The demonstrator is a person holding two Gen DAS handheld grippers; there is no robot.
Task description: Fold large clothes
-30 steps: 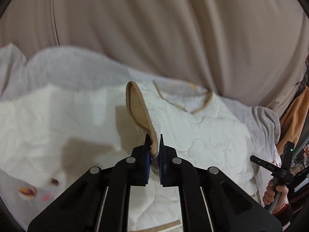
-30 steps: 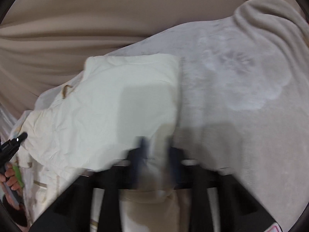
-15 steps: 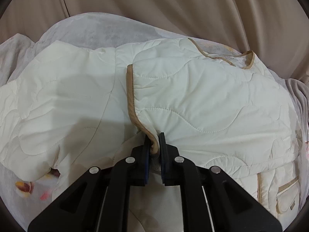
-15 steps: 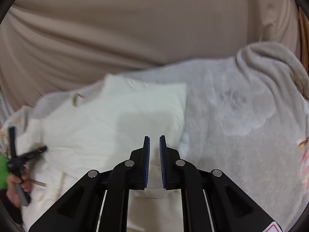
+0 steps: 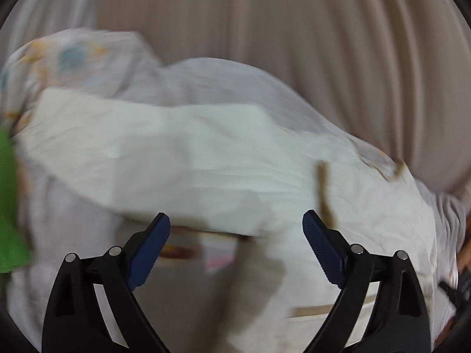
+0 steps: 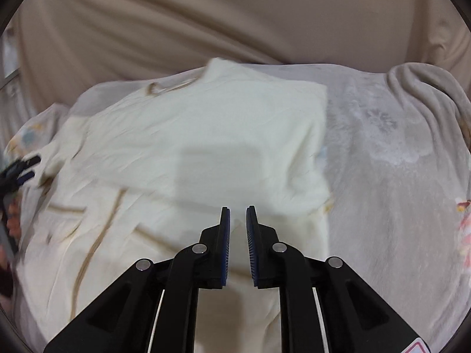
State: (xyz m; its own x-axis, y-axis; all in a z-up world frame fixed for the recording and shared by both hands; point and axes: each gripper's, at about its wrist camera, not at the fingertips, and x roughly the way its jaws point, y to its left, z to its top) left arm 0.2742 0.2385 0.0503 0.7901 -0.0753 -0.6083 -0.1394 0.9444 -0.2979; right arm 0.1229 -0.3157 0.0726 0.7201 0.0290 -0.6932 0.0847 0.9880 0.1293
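A: Plainly, the cream quilted jacket [image 6: 206,153] lies spread on the grey blanket [image 6: 382,176] that covers the bed, with one panel already laid over its middle and the tan trim [image 6: 97,241] running down its near side.

B: And the left gripper [image 5: 235,229]? Its view is badly blurred.

A: Its jaws are opening and stand wide, with nothing pinched between them; the jacket lies beyond and under the gap, not touched by the pads as far as the blur allows. The right gripper [image 6: 237,229] hangs over the jacket's near edge, jaws narrow and just starting to open, nothing between them either.

B: What could go wrong from here?

A: The padded fabric looks springy, so the laid-over panel may creep back open now that nothing pins it. If either gripper comes down for the next fold and bites only the top layer, the layers underneath would likely slide apart and the fold would go crooked.

B: Anything else nearby?

A: A beige curtain [image 6: 235,14] hangs behind, and something green [image 5: 8,206] sits at the left edge, too blurred to name.
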